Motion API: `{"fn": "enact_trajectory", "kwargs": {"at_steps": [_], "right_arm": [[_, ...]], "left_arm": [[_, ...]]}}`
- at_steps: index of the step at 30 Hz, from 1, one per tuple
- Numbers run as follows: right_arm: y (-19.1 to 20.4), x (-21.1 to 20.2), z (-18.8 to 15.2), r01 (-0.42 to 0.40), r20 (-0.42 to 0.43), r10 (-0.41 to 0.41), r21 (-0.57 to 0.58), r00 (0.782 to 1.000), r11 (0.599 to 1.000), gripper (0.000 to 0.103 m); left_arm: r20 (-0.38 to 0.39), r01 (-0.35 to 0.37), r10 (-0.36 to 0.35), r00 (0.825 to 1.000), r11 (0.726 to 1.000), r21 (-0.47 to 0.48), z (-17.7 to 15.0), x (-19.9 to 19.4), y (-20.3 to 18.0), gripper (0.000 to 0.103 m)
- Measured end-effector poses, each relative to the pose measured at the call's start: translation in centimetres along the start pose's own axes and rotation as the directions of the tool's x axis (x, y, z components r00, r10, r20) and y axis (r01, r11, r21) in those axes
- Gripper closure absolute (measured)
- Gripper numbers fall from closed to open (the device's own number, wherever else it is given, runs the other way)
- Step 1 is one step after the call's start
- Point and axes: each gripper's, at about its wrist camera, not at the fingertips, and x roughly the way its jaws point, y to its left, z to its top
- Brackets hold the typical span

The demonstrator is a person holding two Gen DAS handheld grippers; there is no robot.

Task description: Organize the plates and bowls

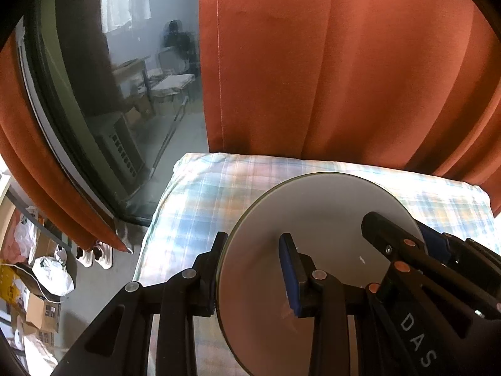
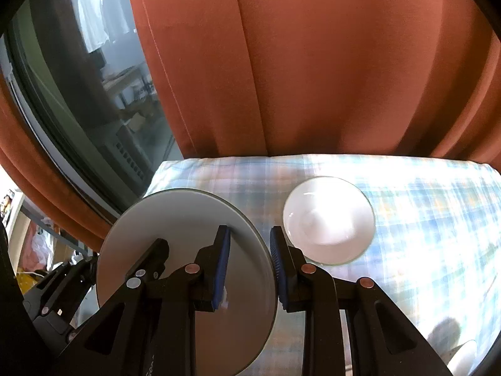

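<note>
You are working in a lived-in home. Rust-orange curtains hang behind the plaid-clothed surface. Left of the curtains: a glass door, slippers on the floor, cardboard boxes, stuffed plastic bags.

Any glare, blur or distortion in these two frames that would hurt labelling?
Right wrist view: sunlight blows out the white bowl and the checked cloth, washing out its pattern. Left wrist view: the grey plate is evenly lit, with the cloth bright at the far edge. Both views: fisheye bends the window frame; dark corners.
</note>
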Motion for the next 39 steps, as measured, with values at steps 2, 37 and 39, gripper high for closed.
{"fn": "enact_trajectory", "kwargs": {"at_steps": [2,37,39], "right_arm": [[-0.4,-0.9,-0.7,-0.005,0.006,0.005,-0.01,1.0,1.0,0.073],[-16.8,-11.4,-7.7,-0.059,0.033,0.06,-0.046,0.998,0.997,0.073],[-18.1,-11.9,-8.1,-0.059,0.036,0.061,-0.044,0.998,0.997,0.073]], "left_arm": [[0.006,-0.008,0.008,1.0,1.0,-0.003,-0.8,-0.6,-0.5,0.07],[0.033,-0.037,0.037,0.999,0.999,-0.004,-8.3,-8.5,-17.4,0.07],[0.034,-0.034,0.034,0.999,0.999,-0.002,-8.6,-8.7,-18.6,0.07]]}}
